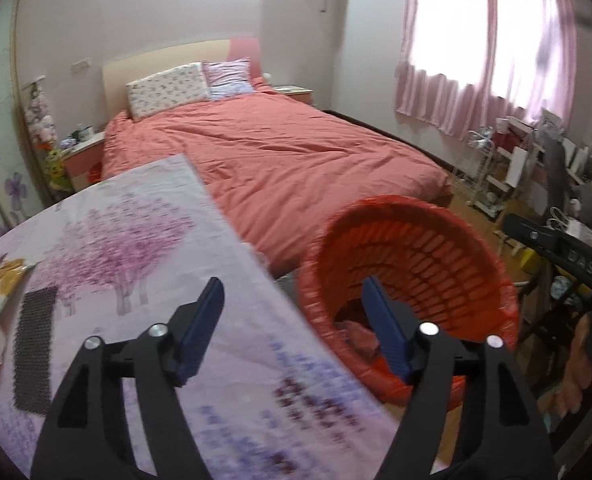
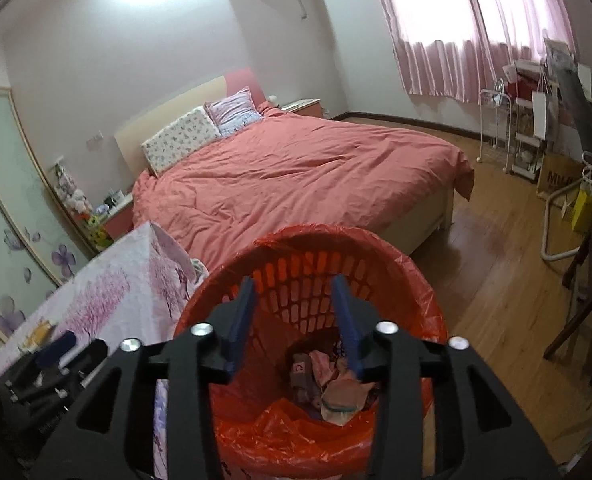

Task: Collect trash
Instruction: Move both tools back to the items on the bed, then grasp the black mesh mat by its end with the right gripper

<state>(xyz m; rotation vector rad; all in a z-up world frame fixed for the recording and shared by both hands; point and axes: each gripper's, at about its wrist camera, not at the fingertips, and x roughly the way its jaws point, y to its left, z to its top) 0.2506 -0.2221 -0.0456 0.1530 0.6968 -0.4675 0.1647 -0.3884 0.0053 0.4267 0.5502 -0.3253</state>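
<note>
Left wrist view: left claw (image 1: 292,300) released, empty, straddling the table (image 1: 144,216) edge and bin (image 1: 407,280) rim. Snack wrapper (image 1: 0,284) remains far left of it, uncollected.

Right wrist view: right claw (image 2: 296,304) released, empty, above the bin; crumpled trash (image 2: 331,384) lies directly below, deposited.

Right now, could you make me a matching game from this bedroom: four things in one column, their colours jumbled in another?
Things:
1. Trash basket liner
2. Curtains
3. Floor
4. Claw pads

Colours:
a. pink
b. blue
c. red-orange
d. brown wood

Pairs: 1-c, 2-a, 3-d, 4-b
</note>
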